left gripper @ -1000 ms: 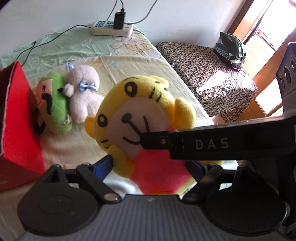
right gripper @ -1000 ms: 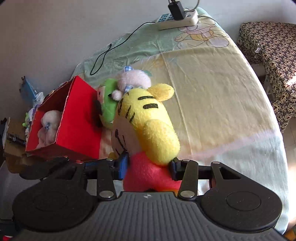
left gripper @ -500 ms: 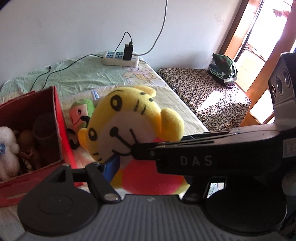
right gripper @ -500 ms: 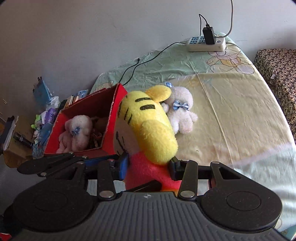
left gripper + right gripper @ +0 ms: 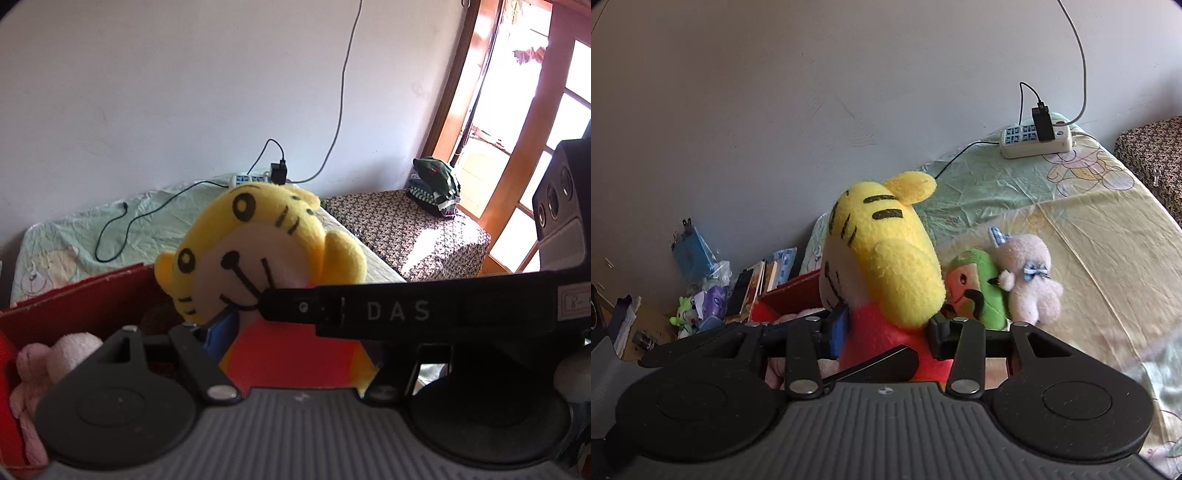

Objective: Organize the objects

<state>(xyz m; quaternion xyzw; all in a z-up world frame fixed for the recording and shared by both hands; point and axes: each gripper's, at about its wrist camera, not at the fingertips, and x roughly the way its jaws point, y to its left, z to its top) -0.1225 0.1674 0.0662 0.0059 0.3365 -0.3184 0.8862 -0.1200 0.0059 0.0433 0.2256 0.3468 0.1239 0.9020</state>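
At the far left of my left view, a pink plush [image 5: 40, 373] lies inside the red box [image 5: 74, 299], which sits on the bed [image 5: 155, 210]. Just right of it, my left gripper [image 5: 295, 332] pinches the red body of the yellow tiger toy [image 5: 258, 254] from both sides, holding it up with its face toward the camera, at the box's right edge. My right gripper's finger, marked DAS, crosses in front of the toy from the right. Behind the toy's head a power strip [image 5: 255, 179] rests at the wall, and a patterned seat [image 5: 406, 229] with folded clothes [image 5: 436, 188] stands near the door.

In my right view, clutter and books [image 5: 753, 280] line the wall at the left, then the red box [image 5: 790, 291]. My right gripper [image 5: 886, 328] is clamped on the same tiger toy [image 5: 886, 258], seen from its side. To the right, a green plush [image 5: 979, 288] and a pale pink plush [image 5: 1030, 280] lie touching on the bed sheet [image 5: 1089, 229], with the power strip [image 5: 1034, 138] farther back.
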